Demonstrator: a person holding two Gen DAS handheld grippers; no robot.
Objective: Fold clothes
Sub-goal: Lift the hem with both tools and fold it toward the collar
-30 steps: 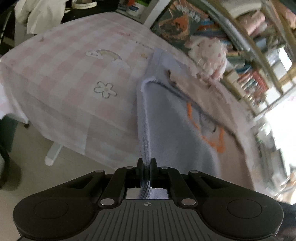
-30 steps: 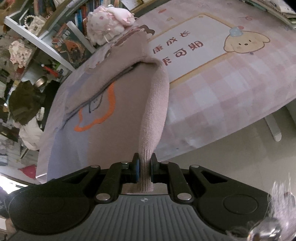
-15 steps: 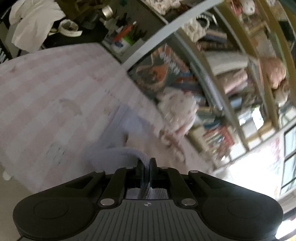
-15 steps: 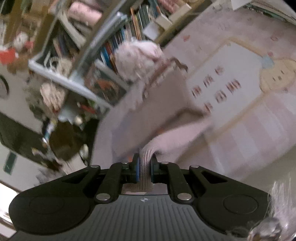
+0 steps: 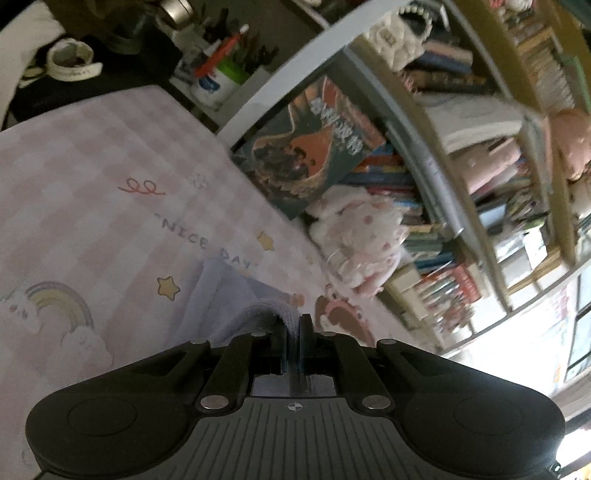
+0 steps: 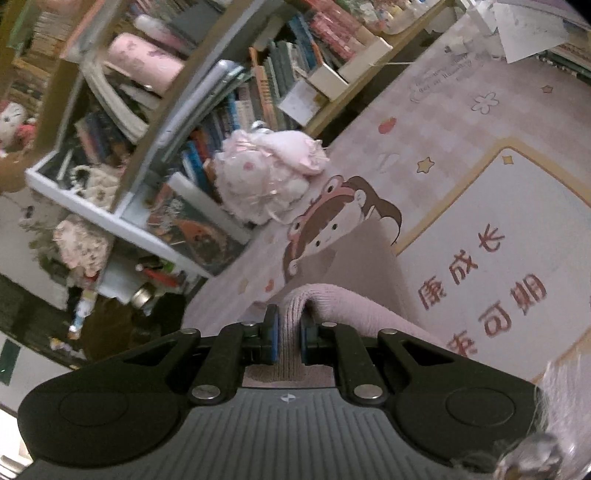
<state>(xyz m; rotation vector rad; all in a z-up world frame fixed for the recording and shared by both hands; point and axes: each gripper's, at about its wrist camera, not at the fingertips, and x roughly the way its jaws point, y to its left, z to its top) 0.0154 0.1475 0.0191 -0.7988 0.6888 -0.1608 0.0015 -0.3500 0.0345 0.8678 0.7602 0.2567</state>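
Note:
A knitted sweater lies on the pink checked tablecloth (image 5: 92, 177). Its lavender side (image 5: 229, 291) shows in the left wrist view and its pinkish-beige side (image 6: 354, 273) in the right wrist view. My left gripper (image 5: 293, 325) is shut on the sweater's ribbed lavender edge. My right gripper (image 6: 289, 325) is shut on the ribbed pink edge, which loops up over the jaws. Both hold the edge over the far part of the sweater, near the back of the table. Most of the sweater is hidden below the grippers.
A pink plush toy (image 5: 354, 236) (image 6: 266, 173) sits at the table's back edge against a crowded bookshelf (image 6: 229, 85). A pen cup (image 5: 218, 77) and a tape roll (image 5: 70, 62) stand at the back left. Papers (image 6: 524, 29) lie at the far right.
Both grippers have carried the sweater's edge from the table's near edge up and forward toward the back. The views now look over the far tabletop and shelf.

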